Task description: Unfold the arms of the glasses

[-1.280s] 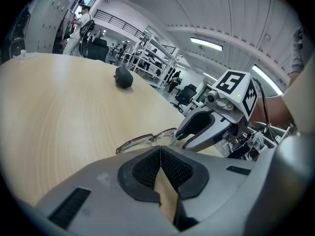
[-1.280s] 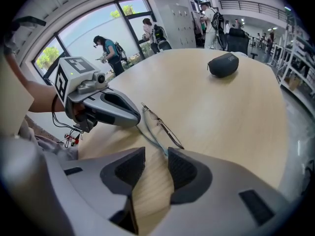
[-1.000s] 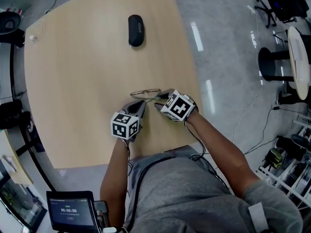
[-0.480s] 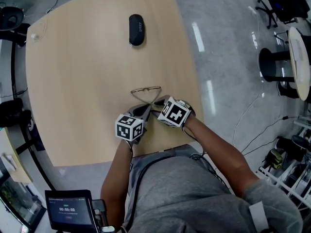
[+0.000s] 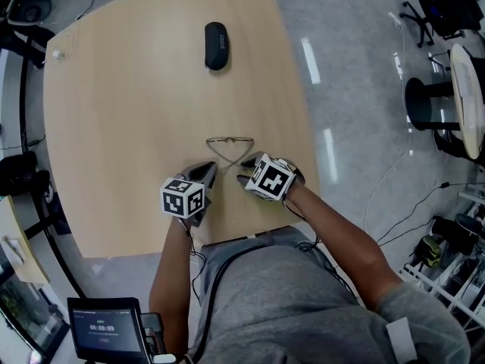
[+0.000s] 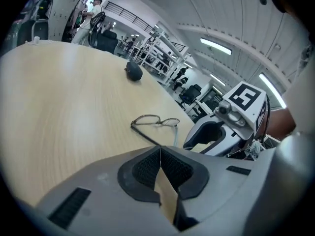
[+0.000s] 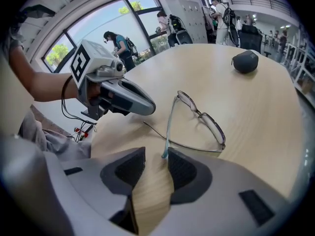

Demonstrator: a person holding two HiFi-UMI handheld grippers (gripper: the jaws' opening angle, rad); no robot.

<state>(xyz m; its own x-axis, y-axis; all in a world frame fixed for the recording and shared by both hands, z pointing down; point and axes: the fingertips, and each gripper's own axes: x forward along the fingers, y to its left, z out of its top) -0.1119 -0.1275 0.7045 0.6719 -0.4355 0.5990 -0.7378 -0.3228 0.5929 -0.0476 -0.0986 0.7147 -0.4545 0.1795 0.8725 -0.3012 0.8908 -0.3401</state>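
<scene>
1. Surface (image 5: 114, 127): pale wood with a rounded outline. It fills the upper left and centre of the head view.
2. Glasses (image 7: 211, 128): thin-framed, lying on the surface at the centre of the head view, just above your two grippers. The lenses face away from you. The two arms cross each other in an X and run back toward you.
3. Your left gripper (image 6: 160, 150): lower centre-left of the head view. Its jaws are closed tip to tip, with nothing seen pinched between them. In the right gripper view, the end of the dark arm lies on the surface just below this gripper's nose.
4. Your right gripper (image 7: 156, 155): lower centre of the head view, tilted steeply down. Its jaws stand apart with a clear gap. The tip of the pale arm sits in that gap, close by the pad on the frame's right; you cannot tell whether it touches.
5. Black case (image 5: 216, 45): oval and closed, at the top centre of the head view, well apart from the glasses.
</scene>
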